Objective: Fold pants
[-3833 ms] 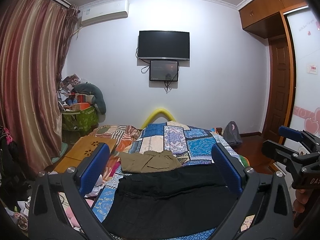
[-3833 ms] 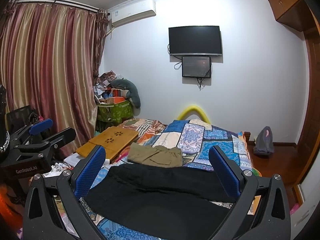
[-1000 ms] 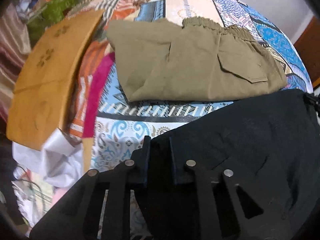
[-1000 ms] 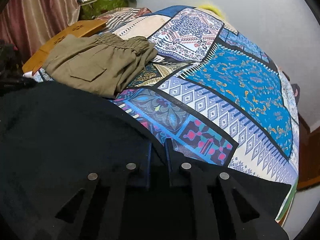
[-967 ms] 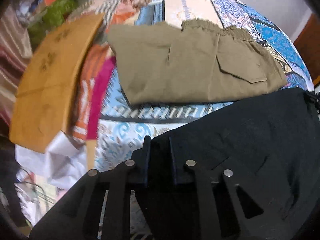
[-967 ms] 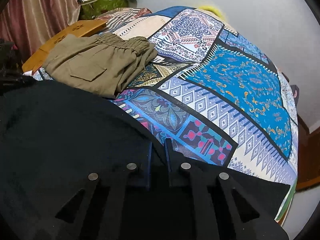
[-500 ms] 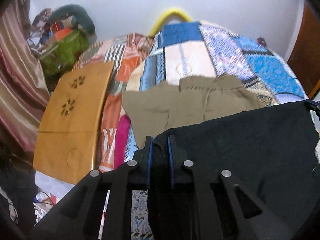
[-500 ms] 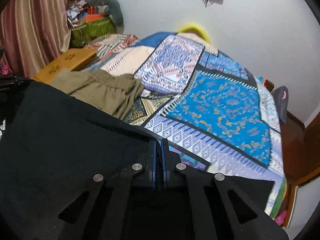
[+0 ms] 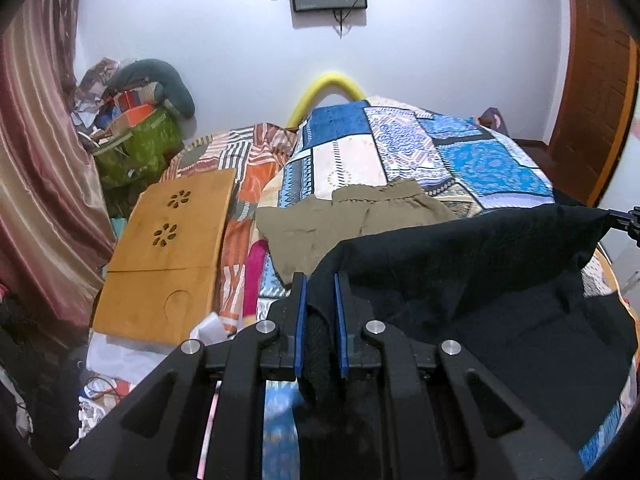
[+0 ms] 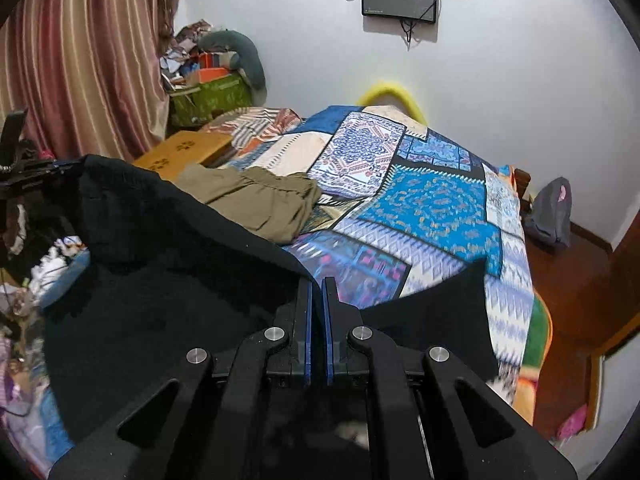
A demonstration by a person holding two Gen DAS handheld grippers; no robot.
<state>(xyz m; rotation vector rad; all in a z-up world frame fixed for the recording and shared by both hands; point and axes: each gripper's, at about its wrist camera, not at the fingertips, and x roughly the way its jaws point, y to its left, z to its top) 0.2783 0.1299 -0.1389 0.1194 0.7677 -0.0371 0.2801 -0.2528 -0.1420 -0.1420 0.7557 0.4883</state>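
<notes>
— What are you holding?

— The black pants point(image 9: 472, 280), lifted off the patchwork bedspread point(image 9: 460, 152), their top edge stretched between my two grippers. My left gripper point(image 9: 320, 312) is clamped on one bunched corner, my right gripper point(image 10: 317, 312) pinched tight on the other.

— And what's hard to see?

— The pants' lower part falls behind my fingers. They also cover part of the olive shorts point(image 10: 256, 196).

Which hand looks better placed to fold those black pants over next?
Neither clearly. The left gripper and right gripper each pinch one corner of the black pants, stretched between them above the bed. Probably both should carry it forward together.
</notes>
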